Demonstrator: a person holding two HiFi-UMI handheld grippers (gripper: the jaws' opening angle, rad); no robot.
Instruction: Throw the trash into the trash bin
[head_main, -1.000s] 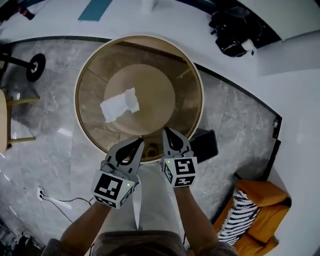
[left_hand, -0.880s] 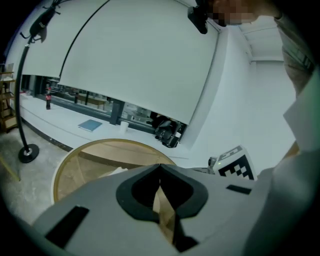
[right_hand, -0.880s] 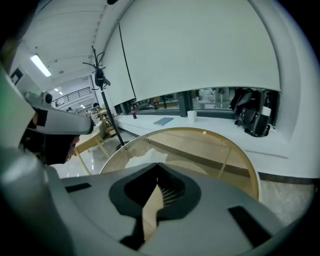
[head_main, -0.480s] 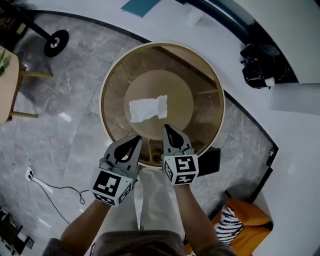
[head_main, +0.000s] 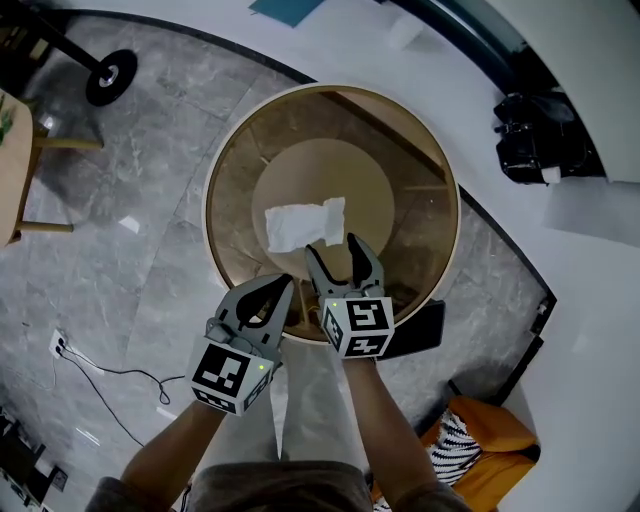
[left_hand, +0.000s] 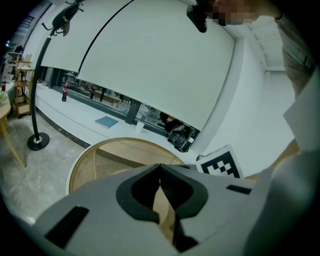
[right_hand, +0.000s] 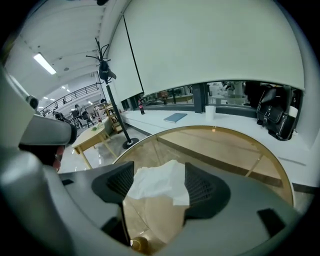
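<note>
A crumpled white tissue lies on the round glass table with a wooden rim. My right gripper is over the table's near side, its jaws opening, the tips just short of the tissue's near edge. In the right gripper view the tissue shows in the gap between the pads, which do not press on it. My left gripper hangs shut and empty at the table's near rim, left of the right one. In the left gripper view its tips meet above the table rim.
A dark box-shaped thing sits under the table's near right edge. A black bag, a white cup and a blue book rest on the white ledge behind. A stand's base, a floor cable and an orange seat surround the table.
Both grippers moved forward over the table's near rim toward the tissue. The right gripper's jaws, shut before, now stand apart. The left gripper stays shut.
</note>
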